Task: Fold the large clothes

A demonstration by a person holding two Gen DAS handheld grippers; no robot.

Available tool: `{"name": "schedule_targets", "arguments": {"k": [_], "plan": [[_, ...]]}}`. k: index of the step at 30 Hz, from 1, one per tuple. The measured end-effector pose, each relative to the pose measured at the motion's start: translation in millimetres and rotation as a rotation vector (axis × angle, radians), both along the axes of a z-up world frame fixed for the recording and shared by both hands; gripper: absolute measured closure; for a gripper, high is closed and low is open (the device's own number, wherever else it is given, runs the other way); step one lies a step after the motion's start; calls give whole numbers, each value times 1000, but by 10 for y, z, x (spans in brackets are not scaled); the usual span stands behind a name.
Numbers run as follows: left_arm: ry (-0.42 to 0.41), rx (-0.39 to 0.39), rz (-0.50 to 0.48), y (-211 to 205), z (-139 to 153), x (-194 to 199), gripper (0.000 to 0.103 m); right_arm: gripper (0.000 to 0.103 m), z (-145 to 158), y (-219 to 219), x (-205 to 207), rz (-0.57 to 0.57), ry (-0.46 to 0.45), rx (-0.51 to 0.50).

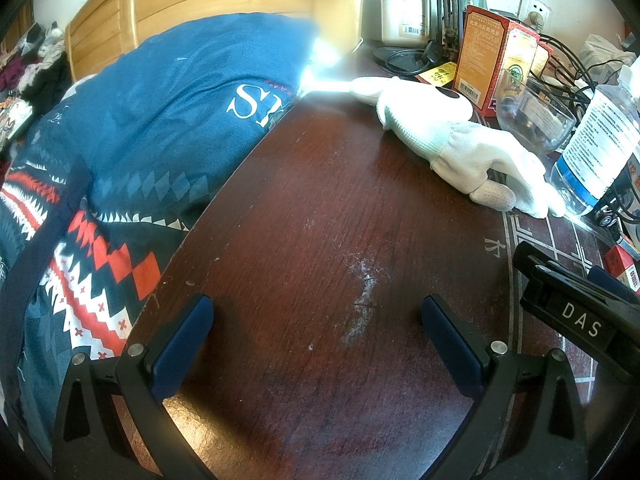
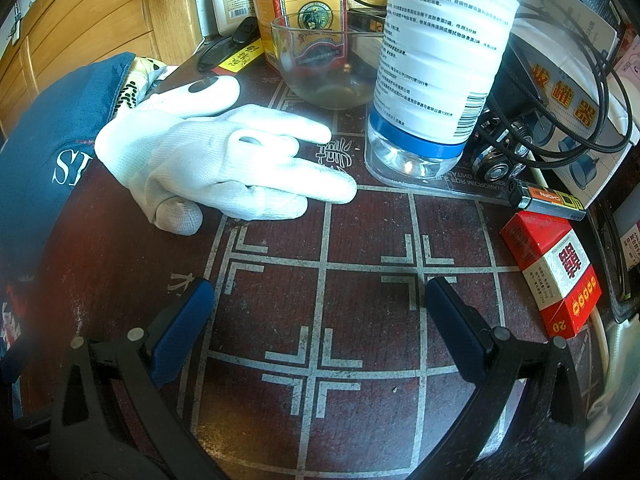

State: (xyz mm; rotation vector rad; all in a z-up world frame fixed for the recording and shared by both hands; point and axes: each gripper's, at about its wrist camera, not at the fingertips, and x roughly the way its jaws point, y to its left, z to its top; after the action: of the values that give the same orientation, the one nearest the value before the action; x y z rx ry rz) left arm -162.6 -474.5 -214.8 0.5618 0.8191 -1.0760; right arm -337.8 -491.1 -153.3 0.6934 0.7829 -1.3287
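A blue cloth with white letters and a red, white and black pattern [image 1: 132,140] lies heaped to the left of a dark red wooden table [image 1: 320,240]; its edge also shows at the left of the right wrist view, the cloth [image 2: 52,128]. My left gripper [image 1: 316,320] hovers low over the bare tabletop, open, with nothing between its fingers. My right gripper [image 2: 316,304] is also open and empty, above a chessboard pattern on the table [image 2: 360,240]. The right gripper's body [image 1: 576,316] shows at the right of the left wrist view.
A white glove [image 2: 224,160] lies on the table ahead, also seen as the glove [image 1: 460,144]. Behind it stand a glass bowl [image 2: 324,64], a clear plastic bottle [image 2: 436,64], an orange box [image 1: 488,52], a cream jar [image 1: 404,12], cables, a lighter [image 2: 548,200] and a red cigarette pack [image 2: 556,268]. A wooden headboard [image 1: 200,4] stands behind the cloth.
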Motion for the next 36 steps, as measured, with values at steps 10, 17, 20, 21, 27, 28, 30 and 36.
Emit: {"name": "schedule_targets", "arguments": {"k": [10,17,20,21,27,28,30,36], "plan": [[0,-1,0,0,0,0,0,0,-77,-2,46,-2,-1,-1],[72,7,-173,442,124,67,0,0,-88,100,143,130,-3,40],[59,-72,-138,1073,402,192,0,0,59,289,183,206,-11,0],[56,-103,-115,1325,513,263,0,0,138,366,197,228,-3,-29],[-98,-293,186,3223,1506,805,0,0,1019,1363,383,479,-35,-327],[-135,-336,242,3533,1709,839,0,0,1130,1470,416,505,-47,-363],[-229,-455,355,4261,2203,801,0,0,1483,1837,489,576,-95,-472],[-452,-836,570,5889,3014,354,0,0,2519,2833,607,752,-300,-770]]}}
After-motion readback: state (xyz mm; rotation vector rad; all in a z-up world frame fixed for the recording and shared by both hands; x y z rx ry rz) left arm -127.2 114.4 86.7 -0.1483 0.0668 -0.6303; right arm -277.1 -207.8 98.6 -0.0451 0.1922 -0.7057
